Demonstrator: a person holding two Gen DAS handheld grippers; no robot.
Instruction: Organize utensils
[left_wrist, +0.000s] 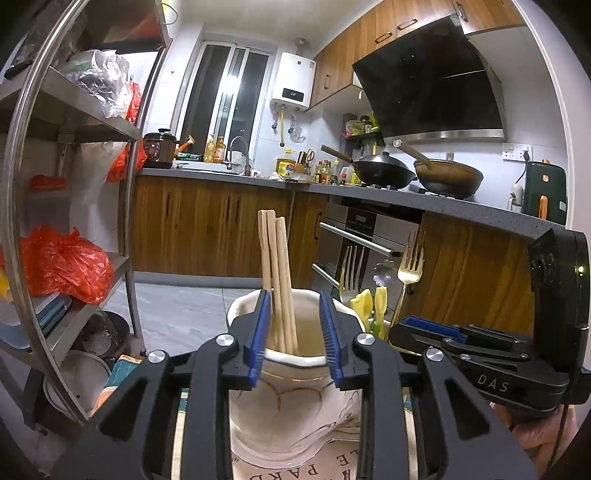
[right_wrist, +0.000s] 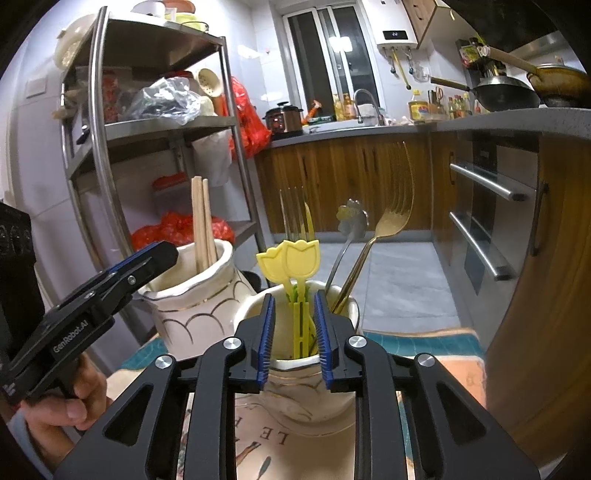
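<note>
A white ceramic vase (left_wrist: 291, 410) holds several wooden chopsticks (left_wrist: 276, 280). My left gripper (left_wrist: 293, 336) is open, its jaws straddling the vase mouth, touching nothing. A second white vase (right_wrist: 310, 398) holds yellow tulip-topped picks (right_wrist: 295, 258), gold forks (right_wrist: 391, 218) and a flower-ended spoon (right_wrist: 351, 218). My right gripper (right_wrist: 294, 332) is open over that vase, its jaws on either side of the yellow picks. The chopstick vase (right_wrist: 195, 306) and the left gripper (right_wrist: 147, 262) also show in the right wrist view. The right gripper (left_wrist: 428, 328) shows in the left wrist view.
Both vases stand on a printed mat (right_wrist: 258, 446) on a table. A steel shelf rack (left_wrist: 92, 184) with red bags stands to the left. Wooden cabinets and an oven (left_wrist: 362, 236) lie beyond, with woks (left_wrist: 384, 170) on the counter.
</note>
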